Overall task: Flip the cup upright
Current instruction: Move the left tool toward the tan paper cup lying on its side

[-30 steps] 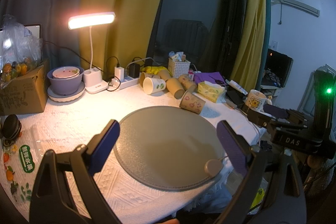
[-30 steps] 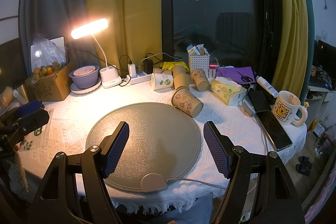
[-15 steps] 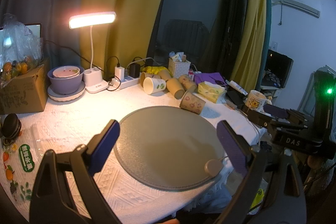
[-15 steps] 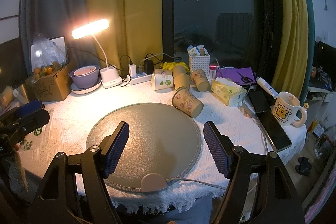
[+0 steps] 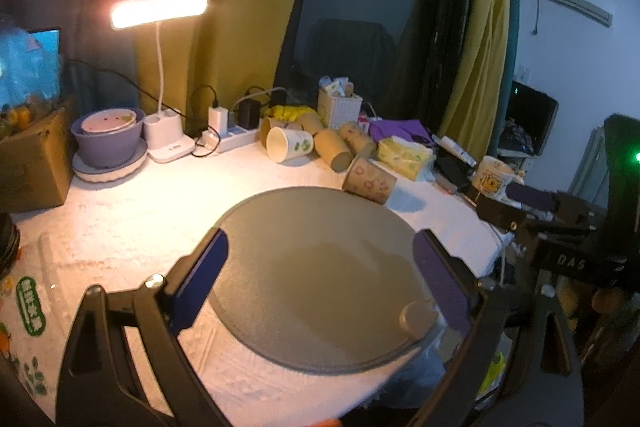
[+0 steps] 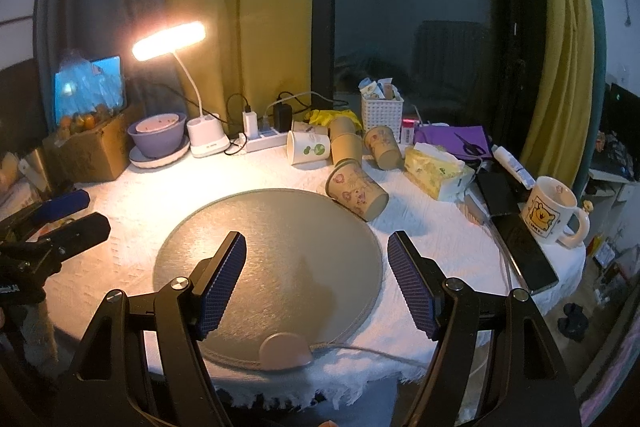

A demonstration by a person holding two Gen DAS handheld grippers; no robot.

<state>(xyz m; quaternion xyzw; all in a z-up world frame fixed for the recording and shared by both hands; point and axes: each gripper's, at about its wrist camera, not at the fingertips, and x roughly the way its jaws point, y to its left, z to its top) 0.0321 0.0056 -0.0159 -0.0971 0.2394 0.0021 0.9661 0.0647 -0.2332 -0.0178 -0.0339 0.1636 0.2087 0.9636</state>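
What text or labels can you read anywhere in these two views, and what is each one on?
"DAS": on the black body of the right gripper, seen from the left wrist view.
Green characters on the plastic bag at the table's left edge: too blurred to read.
Small print under the bear on the mug: too small to read.
Print on the white tube and the paper cup: no legible words, only pictures on the cup.

The nearest paper cup (image 6: 357, 192) is tan with small pink and orange flower prints, and the cup (image 6: 309, 148) behind it is white with green leaf marks. The round mat (image 6: 276, 247) is plain grey on a white textured tablecloth (image 6: 432, 231). The mug (image 6: 554, 215) is cream with a yellow bear, the curtains (image 6: 236, 7) mustard yellow, the bowl (image 6: 158, 139) lilac.
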